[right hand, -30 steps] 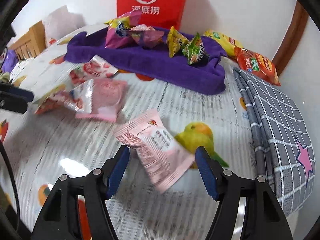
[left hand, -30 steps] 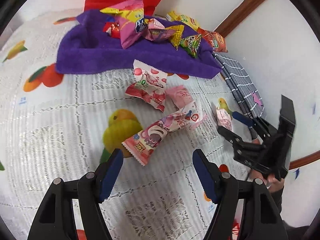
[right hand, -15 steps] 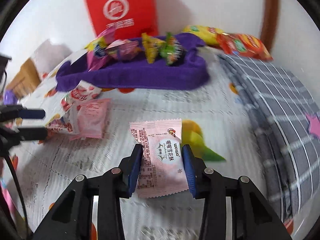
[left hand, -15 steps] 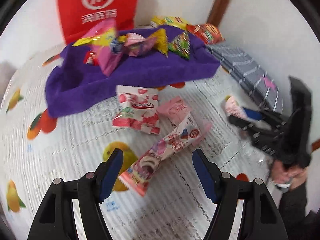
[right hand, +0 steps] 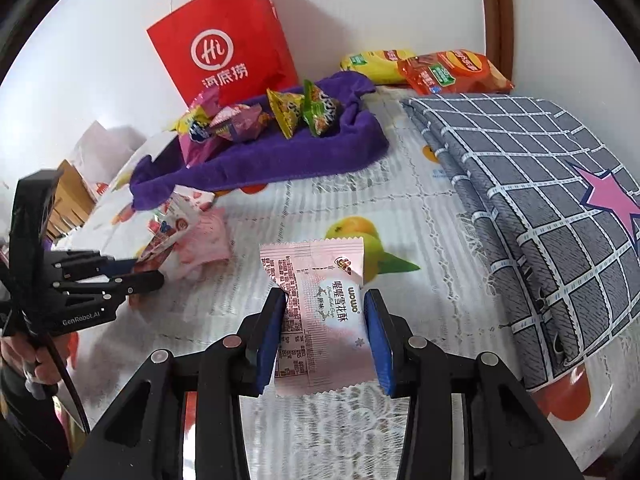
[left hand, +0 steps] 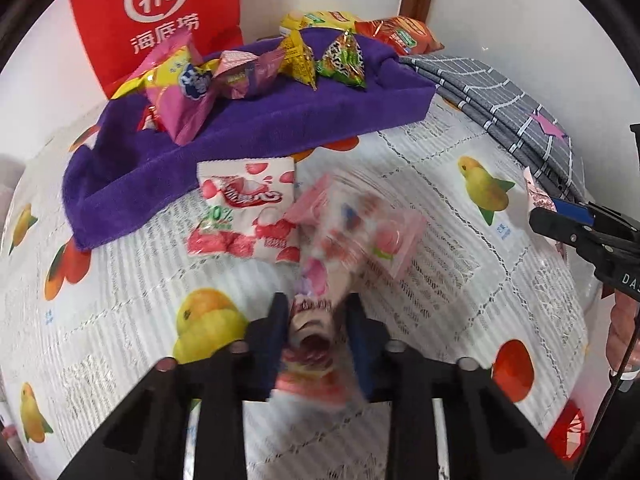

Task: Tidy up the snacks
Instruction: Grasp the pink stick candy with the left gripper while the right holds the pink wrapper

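Observation:
My left gripper (left hand: 318, 312) is shut on a long pink candy packet (left hand: 340, 248), blurred and lifted off the table. My right gripper (right hand: 325, 308) is shut on a pale pink snack packet (right hand: 320, 312) and holds it upright above the tablecloth. A strawberry packet (left hand: 244, 212) and a pink packet (left hand: 396, 240) lie on the table near the left gripper. A purple towel (left hand: 256, 128) at the back holds several small snack bags (left hand: 340, 60). In the right wrist view the left gripper (right hand: 148, 272) holds its packet at the left, and the towel (right hand: 280, 156) is at the back.
A red paper bag (right hand: 224, 48) stands against the wall behind the towel. Yellow and orange chip bags (right hand: 440, 70) lie in the far corner. A folded grey checked cloth (right hand: 540, 200) covers the right side. The tablecloth (left hand: 120, 320) has a fruit print.
My left gripper has closed on the long pink candy packet and raised it. My right gripper has closed tighter on the pale pink packet and lifted it.

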`<state>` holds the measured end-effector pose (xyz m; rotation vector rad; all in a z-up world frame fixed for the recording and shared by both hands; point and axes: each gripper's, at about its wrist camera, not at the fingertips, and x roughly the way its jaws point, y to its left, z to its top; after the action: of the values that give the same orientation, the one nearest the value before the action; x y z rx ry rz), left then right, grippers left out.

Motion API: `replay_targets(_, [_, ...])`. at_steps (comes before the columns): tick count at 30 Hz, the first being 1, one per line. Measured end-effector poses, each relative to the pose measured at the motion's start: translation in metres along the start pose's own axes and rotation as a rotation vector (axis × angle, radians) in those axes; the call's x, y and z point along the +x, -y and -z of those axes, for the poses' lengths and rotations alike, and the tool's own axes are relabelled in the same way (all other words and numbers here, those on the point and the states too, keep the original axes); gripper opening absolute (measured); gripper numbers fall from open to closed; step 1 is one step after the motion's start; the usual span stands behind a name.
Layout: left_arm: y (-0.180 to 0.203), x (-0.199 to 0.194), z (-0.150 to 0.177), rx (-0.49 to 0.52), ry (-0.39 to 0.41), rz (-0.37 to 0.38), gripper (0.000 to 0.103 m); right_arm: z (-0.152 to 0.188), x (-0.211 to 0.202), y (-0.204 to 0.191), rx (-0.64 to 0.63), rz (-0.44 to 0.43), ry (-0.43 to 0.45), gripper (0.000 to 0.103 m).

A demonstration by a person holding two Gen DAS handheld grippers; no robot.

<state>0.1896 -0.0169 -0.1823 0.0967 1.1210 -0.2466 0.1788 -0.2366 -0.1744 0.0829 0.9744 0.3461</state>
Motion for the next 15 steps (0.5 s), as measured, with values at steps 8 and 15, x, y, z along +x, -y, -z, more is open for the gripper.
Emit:
replay_targets(8, [-0.021,-0.031,0.012,-0.081,0.054,0.055,0.022,-0.007,-0.010,-0.025,-0.019,-0.007,0.004,0.040])
replay_targets(15, [-0.051,-0.055,0.006,-0.216,0.102,0.135,0.022,-0.025,-0.027,-0.045,-0.018,-0.012,0.041,0.040])
